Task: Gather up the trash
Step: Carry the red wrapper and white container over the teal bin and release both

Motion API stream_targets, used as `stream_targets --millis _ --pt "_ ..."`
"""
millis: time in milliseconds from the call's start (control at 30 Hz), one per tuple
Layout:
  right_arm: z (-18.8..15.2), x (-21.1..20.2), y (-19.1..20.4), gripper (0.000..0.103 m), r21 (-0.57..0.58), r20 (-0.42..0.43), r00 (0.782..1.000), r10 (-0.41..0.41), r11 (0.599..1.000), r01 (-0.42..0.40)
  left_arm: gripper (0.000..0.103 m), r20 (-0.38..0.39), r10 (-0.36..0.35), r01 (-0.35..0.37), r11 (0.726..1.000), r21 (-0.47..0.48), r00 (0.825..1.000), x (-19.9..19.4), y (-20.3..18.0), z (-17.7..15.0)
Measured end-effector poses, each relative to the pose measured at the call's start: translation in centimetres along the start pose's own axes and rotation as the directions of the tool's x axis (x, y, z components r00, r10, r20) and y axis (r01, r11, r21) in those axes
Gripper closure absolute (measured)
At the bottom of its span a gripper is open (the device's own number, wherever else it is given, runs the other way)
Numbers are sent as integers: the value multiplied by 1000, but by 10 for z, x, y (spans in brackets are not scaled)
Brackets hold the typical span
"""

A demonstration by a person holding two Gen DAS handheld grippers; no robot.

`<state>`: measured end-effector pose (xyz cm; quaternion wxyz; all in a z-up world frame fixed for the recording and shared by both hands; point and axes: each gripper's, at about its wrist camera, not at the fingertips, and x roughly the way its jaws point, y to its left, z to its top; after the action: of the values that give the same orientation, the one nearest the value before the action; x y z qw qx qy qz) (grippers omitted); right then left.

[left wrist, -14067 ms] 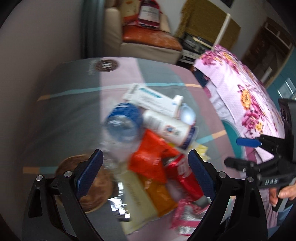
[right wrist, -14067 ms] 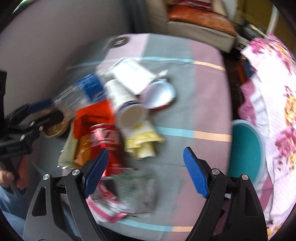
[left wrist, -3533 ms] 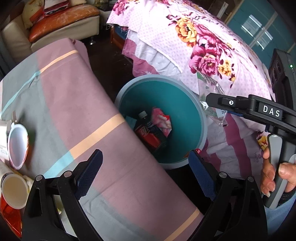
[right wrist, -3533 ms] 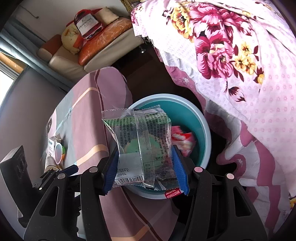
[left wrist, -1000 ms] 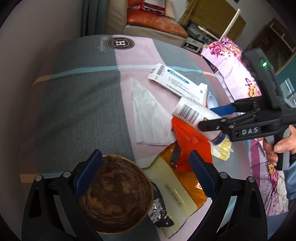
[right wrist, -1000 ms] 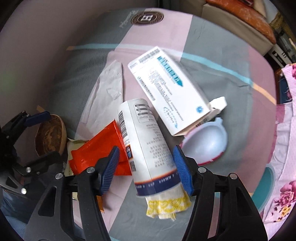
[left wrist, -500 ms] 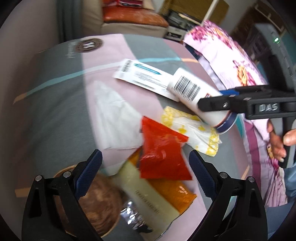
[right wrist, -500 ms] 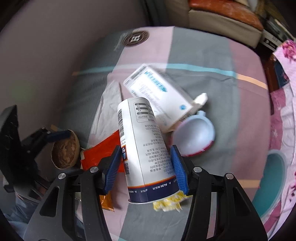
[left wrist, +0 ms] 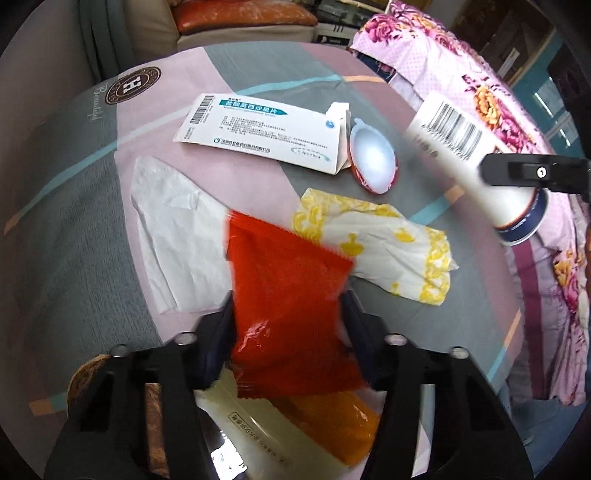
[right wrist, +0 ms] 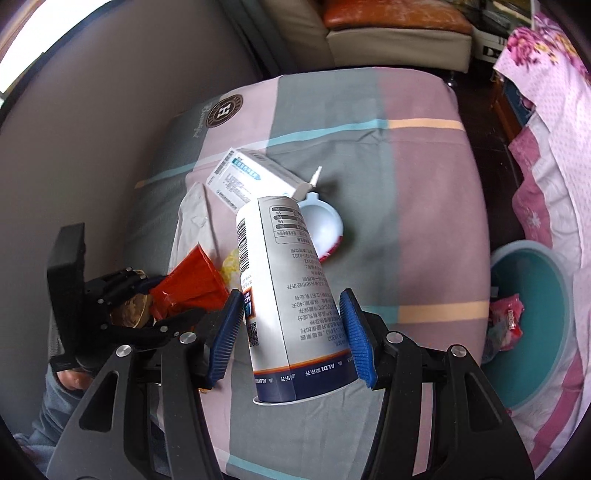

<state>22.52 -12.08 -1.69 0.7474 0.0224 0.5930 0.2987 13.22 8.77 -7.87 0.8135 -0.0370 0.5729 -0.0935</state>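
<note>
My left gripper is shut on a red foil wrapper and holds it just above the table. The wrapper also shows in the right wrist view. My right gripper is shut on a white paper cup with a blue band, lifted above the table; the cup shows in the left wrist view. On the striped tablecloth lie a white medicine box, a white tissue, a yellow-printed napkin, a white lid and a cream and orange packet.
A teal trash bin stands on the floor right of the table, with a pink wrapper inside. A brown bowl sits at the table's near left. A floral bedspread lies to the right, a sofa behind.
My left gripper has closed on the red wrapper and lifted it. My right gripper has carried the cup up and to the right, away from the pile.
</note>
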Motion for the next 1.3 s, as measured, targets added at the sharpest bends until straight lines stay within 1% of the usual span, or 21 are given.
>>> stream_targets --millis 33,67,133,200,333,467,667,733,800,933,967,1167,1300 --pt "-2 -1 -3 51 5 5 1000 1 1000 -1 53 4 1 0 1000 -8 1000 0 0 0" --pt "-4 -3 -6 52 11 11 1000 3 1000 -3 58 18 11 -11 1000 -21 1000 -2 0 -1" --pt "-10 -8 -11 52 24 22 1000 12 1000 -13 58 35 24 -22 999 -45 999 -8 2 -1" --pt "-14 -12 -16 52 35 33 999 18 999 -19 59 60 22 -18 997 -76 998 -18 3 -1" --pt "-21 -22 -31 52 73 63 998 28 997 -33 59 112 18 -9 997 -83 993 -41 -9 0" --pt "-29 -35 -48 52 117 105 994 40 992 -53 59 148 9 -4 999 -36 989 -56 -42 6" --pt "-46 -65 -81 52 188 190 981 25 980 -62 58 175 -35 33 999 16 984 -50 -100 26" --pt "-50 -72 -89 52 202 209 978 16 978 -59 58 177 -52 46 998 38 983 -47 -116 29" --pt "-57 -84 -100 52 220 239 971 -18 975 -36 58 168 -72 60 995 74 983 -42 -140 35" --pt "-74 -103 -127 53 264 291 955 -49 964 -31 58 150 -85 65 989 131 985 -32 -177 41" --pt "-78 -106 -134 53 275 300 953 -51 961 -35 58 144 -86 64 987 146 986 -29 -189 43" --pt "-99 -120 -174 53 330 338 940 -46 941 -72 58 108 -83 60 978 198 991 -10 -230 52" --pt "-112 -127 -194 53 362 357 933 -48 928 -91 58 83 -77 57 973 225 994 3 -252 57"
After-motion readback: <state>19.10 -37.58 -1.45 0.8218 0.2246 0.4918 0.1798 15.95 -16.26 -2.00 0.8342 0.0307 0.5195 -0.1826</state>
